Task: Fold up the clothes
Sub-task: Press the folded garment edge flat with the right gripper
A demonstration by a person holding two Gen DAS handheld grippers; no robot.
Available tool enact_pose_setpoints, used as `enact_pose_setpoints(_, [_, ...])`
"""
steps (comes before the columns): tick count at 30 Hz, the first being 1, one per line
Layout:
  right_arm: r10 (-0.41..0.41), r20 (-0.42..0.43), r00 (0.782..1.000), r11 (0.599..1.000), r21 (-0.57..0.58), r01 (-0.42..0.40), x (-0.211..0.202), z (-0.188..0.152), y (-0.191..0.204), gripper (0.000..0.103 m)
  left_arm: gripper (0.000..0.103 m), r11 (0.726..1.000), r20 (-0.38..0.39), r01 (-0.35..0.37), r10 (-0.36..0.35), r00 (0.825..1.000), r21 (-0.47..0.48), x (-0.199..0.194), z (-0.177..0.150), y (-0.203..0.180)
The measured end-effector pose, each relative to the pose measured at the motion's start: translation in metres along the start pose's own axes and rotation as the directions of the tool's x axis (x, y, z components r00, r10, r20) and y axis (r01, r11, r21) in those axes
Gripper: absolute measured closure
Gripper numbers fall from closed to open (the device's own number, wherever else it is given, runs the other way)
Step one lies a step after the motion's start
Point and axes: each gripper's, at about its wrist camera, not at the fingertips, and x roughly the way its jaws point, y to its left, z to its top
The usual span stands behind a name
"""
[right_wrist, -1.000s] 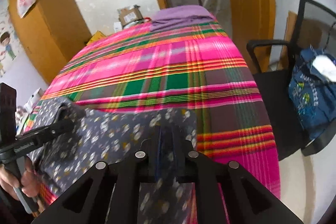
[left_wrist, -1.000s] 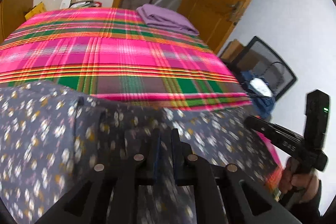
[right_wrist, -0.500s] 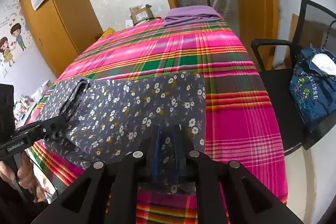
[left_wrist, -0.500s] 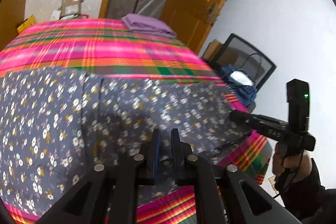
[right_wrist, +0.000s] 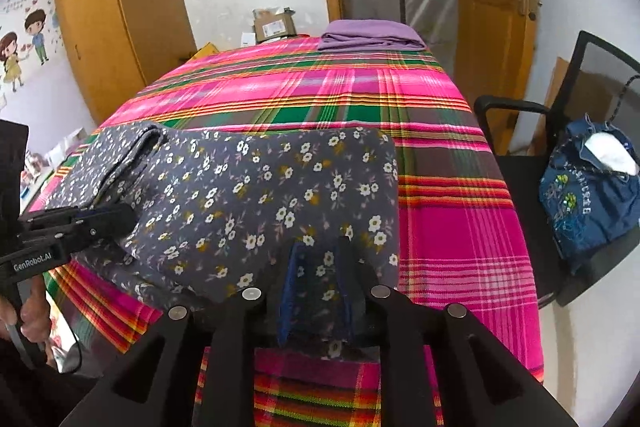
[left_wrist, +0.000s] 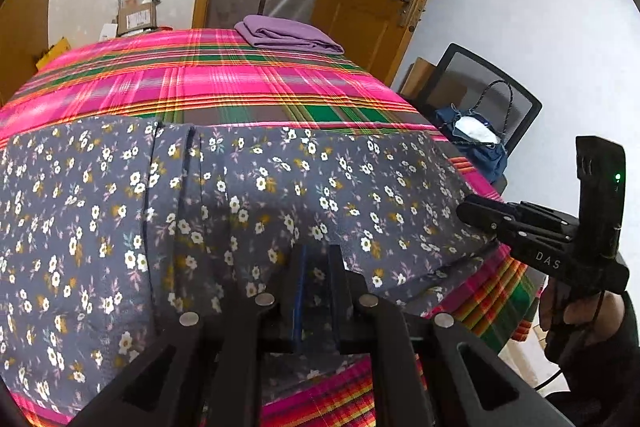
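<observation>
A dark grey floral garment (left_wrist: 248, 195) lies spread across the near part of a bed with a pink plaid cover (left_wrist: 208, 79). My left gripper (left_wrist: 318, 259) is shut on the garment's near edge. My right gripper (right_wrist: 320, 259) is shut on the near edge of the same garment (right_wrist: 256, 187), towards its right corner. The right gripper also shows at the right of the left wrist view (left_wrist: 480, 217). The left gripper shows at the left of the right wrist view (right_wrist: 116, 219). The garment's left end is doubled over in a thick fold (right_wrist: 120, 151).
A folded purple cloth (left_wrist: 286, 37) sits at the bed's far end (right_wrist: 368, 35). A black office chair (right_wrist: 568, 131) with a blue bag (right_wrist: 588, 187) stands right of the bed. A wooden door, a wardrobe (right_wrist: 116, 7) and cardboard boxes (right_wrist: 274, 23) are behind.
The garment was held up close to the cameras a second ago. Both grippers have drawn back towards the near bed edge, and the garment now lies flat on the cover.
</observation>
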Motion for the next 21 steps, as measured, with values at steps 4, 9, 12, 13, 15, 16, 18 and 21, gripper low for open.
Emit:
enact_pose_setpoints(4, [0.02, 0.007, 1.0, 1.0, 0.022, -0.021, -0.001, -0.002, -0.003, 0.082, 0.093, 1.0, 0.002, -0.003, 0.003, 1.0, -0.001, 0.0, 0.0, -0.001])
enact_pose_setpoints(9, [-0.006, 0.01, 1.0, 1.0, 0.014, 0.006, -0.001, -0.002, 0.003, 0.079, 0.093, 1.0, 0.013, -0.004, 0.004, 1.0, 0.009, 0.001, 0.0, 0.0])
enact_pose_setpoints(12, [-0.019, 0.015, 1.0, 1.0, 0.003, 0.019, -0.001, -0.002, 0.006, 0.079, 0.093, 1.0, 0.023, 0.0, 0.0, 1.0, 0.01, 0.0, -0.002, 0.001])
enact_pose_setpoints(13, [-0.019, 0.013, 1.0, 1.0, 0.005, 0.019, -0.001, -0.002, 0.005, 0.079, 0.093, 1.0, 0.024, 0.0, -0.001, 1.0, 0.01, 0.0, -0.003, 0.001])
enact_pose_setpoints(15, [-0.019, 0.011, 1.0, 1.0, 0.006, 0.019, 0.0, -0.001, 0.005, 0.079, 0.093, 1.0, 0.022, 0.004, -0.004, 1.0, 0.012, -0.001, -0.003, 0.002])
enact_pose_setpoints(16, [-0.019, 0.011, 1.0, 1.0, 0.004, 0.019, 0.0, -0.001, 0.005, 0.079, 0.093, 1.0, 0.019, 0.004, -0.004, 1.0, 0.016, -0.002, -0.003, 0.001])
enact_pose_setpoints(18, [-0.019, 0.01, 1.0, 1.0, -0.002, 0.019, 0.0, -0.001, 0.005, 0.079, 0.093, 1.0, 0.008, 0.007, -0.007, 1.0, 0.009, -0.007, -0.003, 0.002])
enact_pose_setpoints(21, [-0.016, 0.008, 1.0, 1.0, -0.012, 0.016, 0.0, 0.0, 0.005, 0.079, 0.085, 0.999, 0.021, 0.004, -0.004, 1.0, 0.035, -0.019, -0.007, -0.001])
